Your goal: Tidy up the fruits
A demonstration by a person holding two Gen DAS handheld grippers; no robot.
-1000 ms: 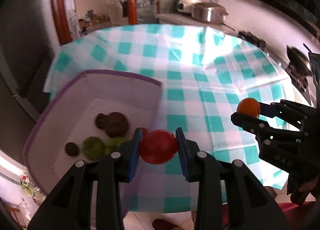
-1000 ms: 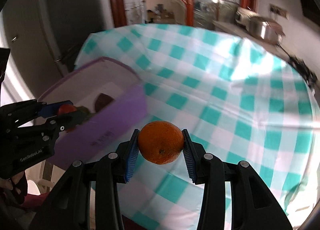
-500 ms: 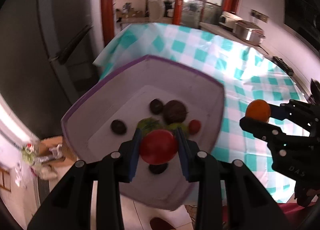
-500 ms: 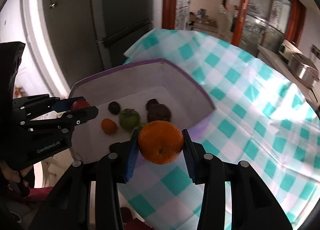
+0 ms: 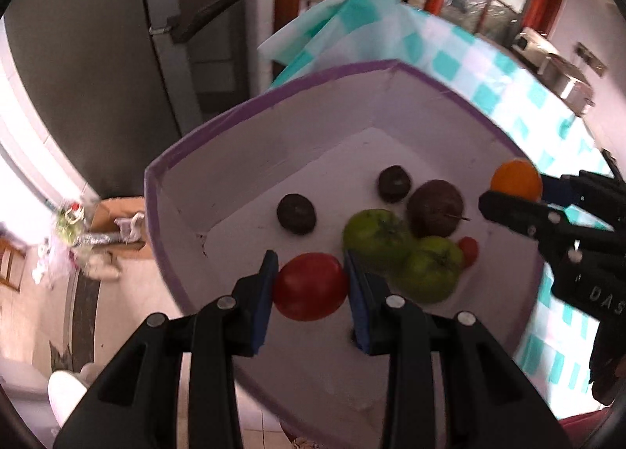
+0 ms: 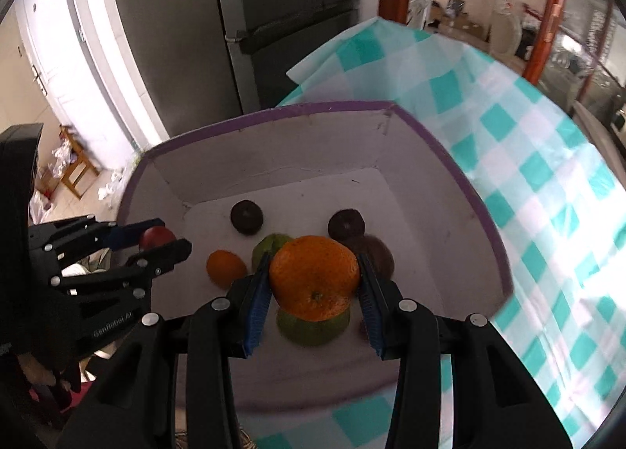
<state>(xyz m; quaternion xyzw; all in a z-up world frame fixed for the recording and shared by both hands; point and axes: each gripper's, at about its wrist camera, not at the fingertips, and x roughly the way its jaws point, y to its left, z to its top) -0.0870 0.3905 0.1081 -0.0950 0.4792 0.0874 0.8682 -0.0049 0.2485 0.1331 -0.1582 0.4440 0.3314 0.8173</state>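
Blue-padded fingers (image 5: 266, 292) of the left gripper (image 5: 311, 288) are clamped on a red tomato (image 5: 311, 286), held above the near part of a purple-rimmed box (image 5: 219, 116). The right gripper (image 6: 315, 286) is closed on an orange (image 6: 315, 277), pads pressed to its two sides, above the middle of the same box.

On the box floor two green tomatoes (image 5: 377, 237) lie touching each other, with a large brown fruit (image 5: 435, 208) against them and two small dark fruits (image 5: 296, 213) nearer the far wall. A small orange fruit (image 6: 226, 268) is seen left of the green pair, and a small red one (image 5: 468, 250) to their right. The box sits at the corner of a checked tablecloth (image 6: 528, 144).

The tomato is judged soft, thin-skinned and smooth, so bruising or splitting is to be expected under a hard squeeze or a drop; it is best taken across its widest part, as it is now. The orange is judged firmer and rough-skinned, less likely to slip, and is likewise gripped across its middle. Both are round and may roll against the other fruit once released.
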